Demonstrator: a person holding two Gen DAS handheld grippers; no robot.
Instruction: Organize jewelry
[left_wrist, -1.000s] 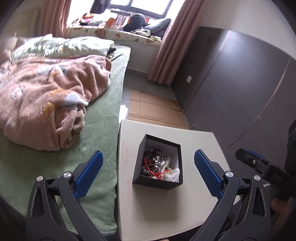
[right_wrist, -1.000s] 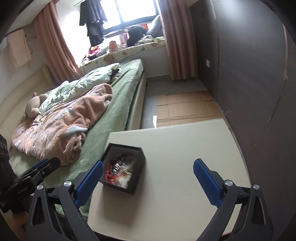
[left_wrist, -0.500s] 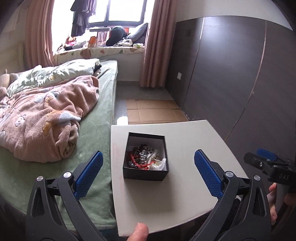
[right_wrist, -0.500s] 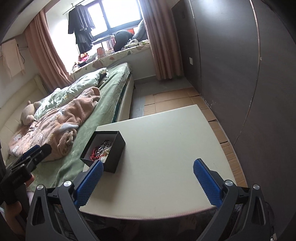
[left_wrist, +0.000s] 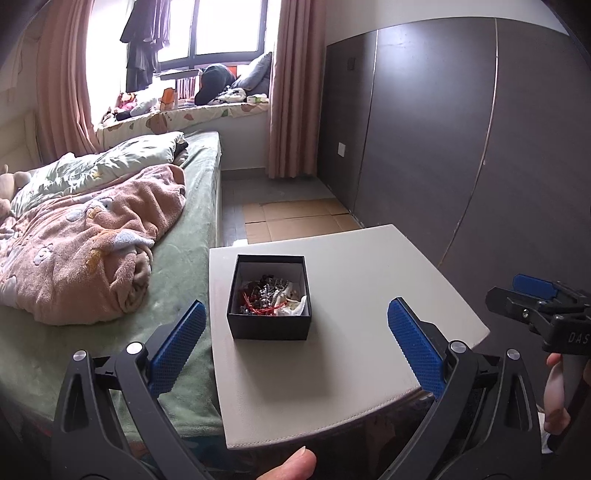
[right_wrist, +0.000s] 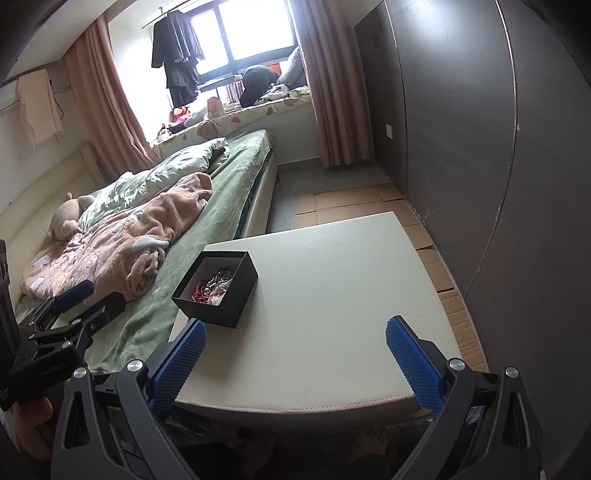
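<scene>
A small open black box (left_wrist: 269, 297) sits on the left part of a cream table (left_wrist: 362, 266). It holds a tangle of jewelry (left_wrist: 271, 296): red cord, dark beads, silver chain and white paper. The box also shows in the right wrist view (right_wrist: 218, 288), near the table's left edge. My left gripper (left_wrist: 295, 345) is open and empty, held above the table's near edge in front of the box. My right gripper (right_wrist: 295, 356) is open and empty, above the near edge to the right of the box. Each gripper shows in the other's view: the right (left_wrist: 535, 306), the left (right_wrist: 74, 314).
A bed with green sheet (left_wrist: 184, 236) and a pink blanket (left_wrist: 85, 236) lies against the table's left side. A dark wardrobe wall (left_wrist: 461, 147) stands to the right. Cardboard sheets (left_wrist: 295, 218) cover the floor beyond the table. A window seat with cushions is at the back.
Both grippers have pulled back and risen, so the table and box look farther away. The box stays in place. Both grippers stay open.
</scene>
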